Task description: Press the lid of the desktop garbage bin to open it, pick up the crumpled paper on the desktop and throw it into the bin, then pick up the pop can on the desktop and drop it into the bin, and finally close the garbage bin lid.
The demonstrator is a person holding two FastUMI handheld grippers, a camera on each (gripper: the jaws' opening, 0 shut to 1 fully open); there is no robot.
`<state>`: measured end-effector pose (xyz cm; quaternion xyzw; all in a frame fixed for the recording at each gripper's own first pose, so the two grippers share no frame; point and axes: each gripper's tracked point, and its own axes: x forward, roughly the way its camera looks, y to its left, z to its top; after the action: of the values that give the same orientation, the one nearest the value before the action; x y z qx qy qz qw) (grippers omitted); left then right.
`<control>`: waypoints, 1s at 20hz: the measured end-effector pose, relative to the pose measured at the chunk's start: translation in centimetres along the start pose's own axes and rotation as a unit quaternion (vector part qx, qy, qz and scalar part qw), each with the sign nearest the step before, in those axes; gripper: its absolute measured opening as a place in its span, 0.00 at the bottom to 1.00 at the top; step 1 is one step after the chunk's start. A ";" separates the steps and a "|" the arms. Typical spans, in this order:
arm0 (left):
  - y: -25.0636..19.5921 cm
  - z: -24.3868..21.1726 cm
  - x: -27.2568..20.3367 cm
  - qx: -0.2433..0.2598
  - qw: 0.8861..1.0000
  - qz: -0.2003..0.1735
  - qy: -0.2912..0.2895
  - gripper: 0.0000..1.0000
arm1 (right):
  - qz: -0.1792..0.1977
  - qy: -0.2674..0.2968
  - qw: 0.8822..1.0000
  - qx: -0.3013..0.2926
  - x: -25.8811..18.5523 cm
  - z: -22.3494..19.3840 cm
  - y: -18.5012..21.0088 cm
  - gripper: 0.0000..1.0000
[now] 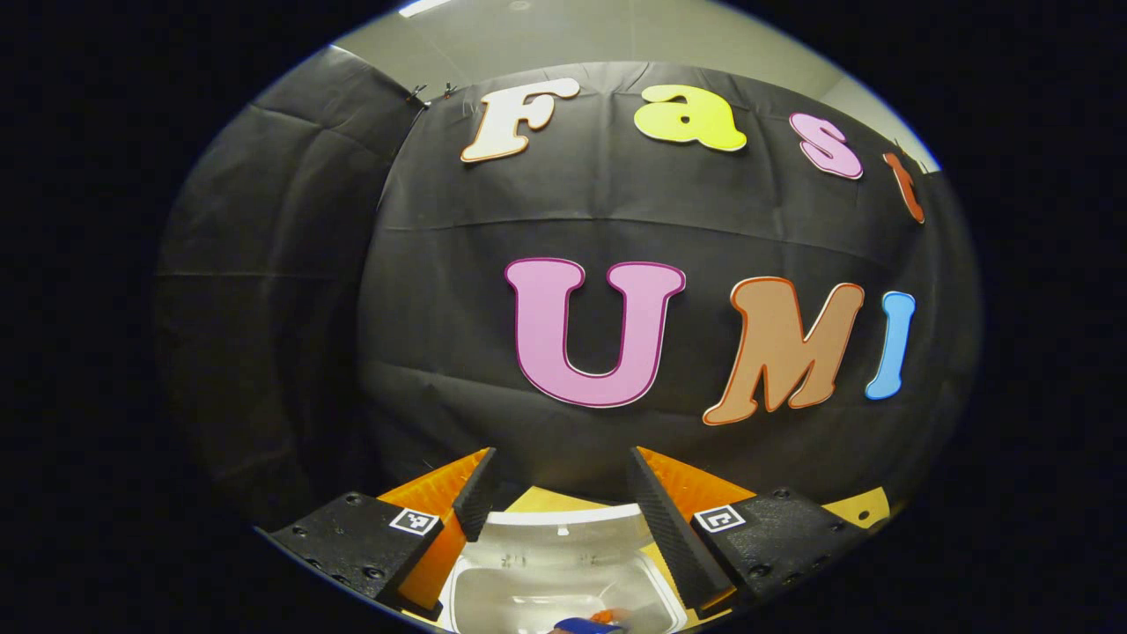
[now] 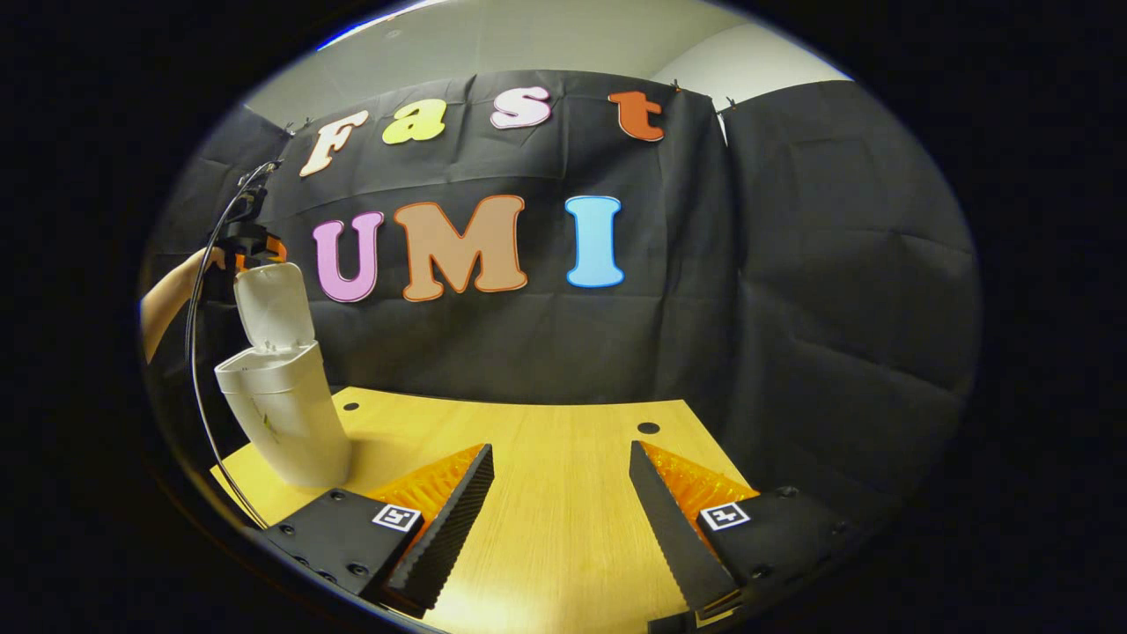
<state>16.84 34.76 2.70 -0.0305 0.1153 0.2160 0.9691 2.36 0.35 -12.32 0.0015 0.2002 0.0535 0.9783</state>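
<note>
A wooden table [image 2: 563,493] stands before the black booth wall; at its left edge sits the white garbage bin [image 2: 286,423], lid [image 2: 275,304] upright. The left gripper [image 1: 563,493] hangs above it, spread wide, empty. The right gripper [image 2: 563,493], equally wide, holds nothing. A pop can [image 1: 585,625] lies inside the bin.

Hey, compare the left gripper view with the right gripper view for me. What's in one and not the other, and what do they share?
Left gripper view alone: the inside of the bin from above, with a blue and orange item at its bottom edge, seen between the open left gripper.

Right gripper view alone: the bin's outside, its lid raised, a person's arm behind it, and the open right gripper.

Both: the white bin, wooden table, black cloth wall.
</note>
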 end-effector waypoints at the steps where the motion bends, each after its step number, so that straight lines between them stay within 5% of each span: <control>1: -0.1 -0.4 -0.8 -0.005 1.000 0.000 -0.001 0.89 | 0.006 -0.003 1.000 -0.003 0.1 0.1 0.3 0.99; 20: -0.9 -7.6 -9.7 0.022 1.000 0.014 0.009 0.94 | 0.044 0.012 0.999 -0.012 0.6 -0.7 0.5 0.99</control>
<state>7.12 29.12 -2.41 -0.0094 0.1291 0.2262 0.9654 2.63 0.89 -13.17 -0.0025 0.2107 0.0991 0.9725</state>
